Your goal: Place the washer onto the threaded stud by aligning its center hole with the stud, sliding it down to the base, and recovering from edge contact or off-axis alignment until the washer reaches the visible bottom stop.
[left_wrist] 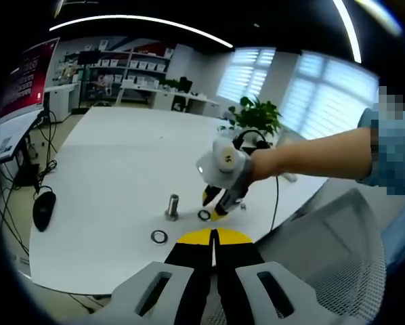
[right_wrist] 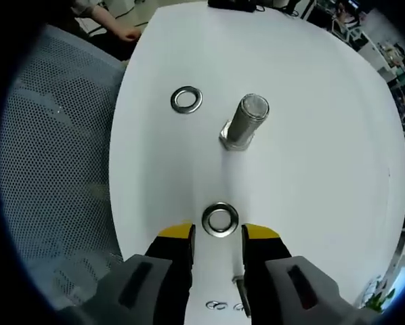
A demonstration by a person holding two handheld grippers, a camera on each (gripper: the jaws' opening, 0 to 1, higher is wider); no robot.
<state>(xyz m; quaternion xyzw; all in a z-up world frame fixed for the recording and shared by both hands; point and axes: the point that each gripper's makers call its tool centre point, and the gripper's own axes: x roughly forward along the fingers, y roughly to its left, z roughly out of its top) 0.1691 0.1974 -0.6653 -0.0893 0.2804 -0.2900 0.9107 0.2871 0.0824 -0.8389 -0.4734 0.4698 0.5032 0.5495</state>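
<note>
Presently, the right gripper point(right_wrist: 218, 238) stood low over the white table point(right_wrist: 311, 176) with its jaws parted to either side of a washer point(right_wrist: 220, 220) that lay flat between the yellow tips; whether the tips touched its rim could not be told, and it did not appear lifted. The stud point(right_wrist: 245, 122) stood upright just beyond, bare of any washer, with a second washer point(right_wrist: 187, 99) lying near it on the far side. The left gripper point(left_wrist: 213, 238) was held back at the table edge, jaws closed together on nothing. Risks, as judged: a thin flat washer could slip or flip when pinched from the sides, or skid away; gripped tilted, it could catch on the thread and jam off-axis; a careless approach could knock the stud over.
</note>
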